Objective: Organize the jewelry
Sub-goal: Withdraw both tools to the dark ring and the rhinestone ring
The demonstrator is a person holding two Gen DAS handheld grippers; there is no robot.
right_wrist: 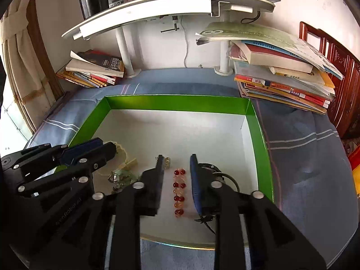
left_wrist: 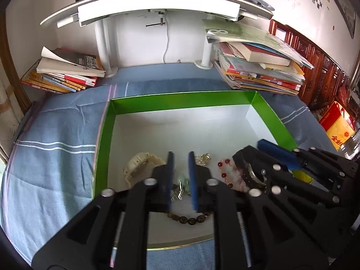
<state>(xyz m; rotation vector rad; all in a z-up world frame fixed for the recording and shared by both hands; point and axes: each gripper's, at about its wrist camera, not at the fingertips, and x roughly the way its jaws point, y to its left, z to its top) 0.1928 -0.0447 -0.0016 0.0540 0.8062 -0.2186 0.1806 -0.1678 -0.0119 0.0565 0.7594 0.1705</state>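
Note:
A green-walled box [left_wrist: 180, 100] [right_wrist: 177, 103] with a white floor holds the jewelry. My left gripper [left_wrist: 181, 155] is open over a pale green piece [left_wrist: 182, 183], which lies between its blue pads untouched. A cream bracelet [left_wrist: 139, 164] lies to its left, a brown bead bracelet [left_wrist: 191, 220] under it, and a small gold piece [left_wrist: 202, 158] to its right. My right gripper [right_wrist: 176, 159] is open astride a red bead bracelet [right_wrist: 179, 191], with gaps on both sides. A dark watch-like piece [right_wrist: 211, 167] sits behind its right finger. The two grippers stand side by side.
The box rests on a blue striped cloth [left_wrist: 56, 157]. Book stacks stand at the back left [left_wrist: 67, 74] and back right [left_wrist: 258, 67]. A white shelf on posts [left_wrist: 157, 6] overhangs the back. A red wooden chair [right_wrist: 337, 67] is at the right.

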